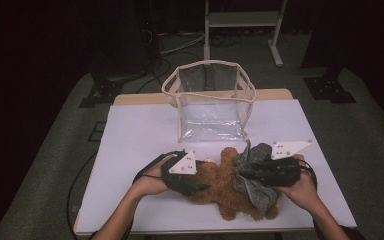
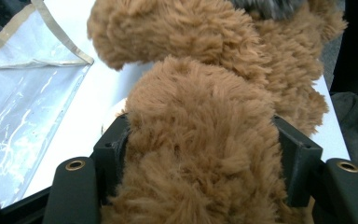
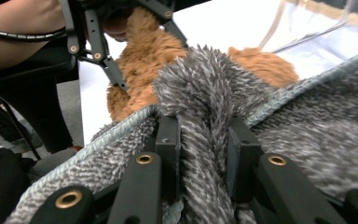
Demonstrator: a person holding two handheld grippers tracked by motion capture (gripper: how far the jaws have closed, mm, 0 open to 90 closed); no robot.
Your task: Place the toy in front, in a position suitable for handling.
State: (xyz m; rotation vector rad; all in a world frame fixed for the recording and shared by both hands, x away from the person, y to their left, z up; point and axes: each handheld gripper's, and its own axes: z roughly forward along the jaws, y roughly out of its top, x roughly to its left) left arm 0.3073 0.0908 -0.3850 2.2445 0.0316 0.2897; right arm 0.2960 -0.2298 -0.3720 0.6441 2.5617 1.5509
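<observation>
1. Two hand-held grippers work on one soft toy: a brown plush bear (image 1: 225,187) lying on the white surface (image 1: 140,130), at about six o'clock from a clear plastic bag (image 1: 209,102) that stands open near the far edge.
2. The left hand-held gripper (image 1: 200,188) sits at the bear's nine o'clock side. In the left gripper view its jaws are closed onto a thick fluffy limb (image 2: 200,154) of the bear, the pile bulging out between and above them.
3. The right hand-held gripper (image 1: 242,173) lies at the bear's three o'clock side. In the right gripper view its jaws are pressed together on a bunched fold of a grey fleecy cloth (image 3: 205,116), a garment or blanket with a stitched hem, draped over the bear.
4. Handling, as a judgement: both things look light, squashy and limp. The long pile compresses, so a shallow pinch may slip off the fur; a limb or the body's thick middle gives a surer hold.
5. The cloth will sag and trail from whatever point is pinched. Its hemmed edge looks like the firmest place to grip.
6. Nothing here looks fragile, though the thin bag walls could buckle.
</observation>
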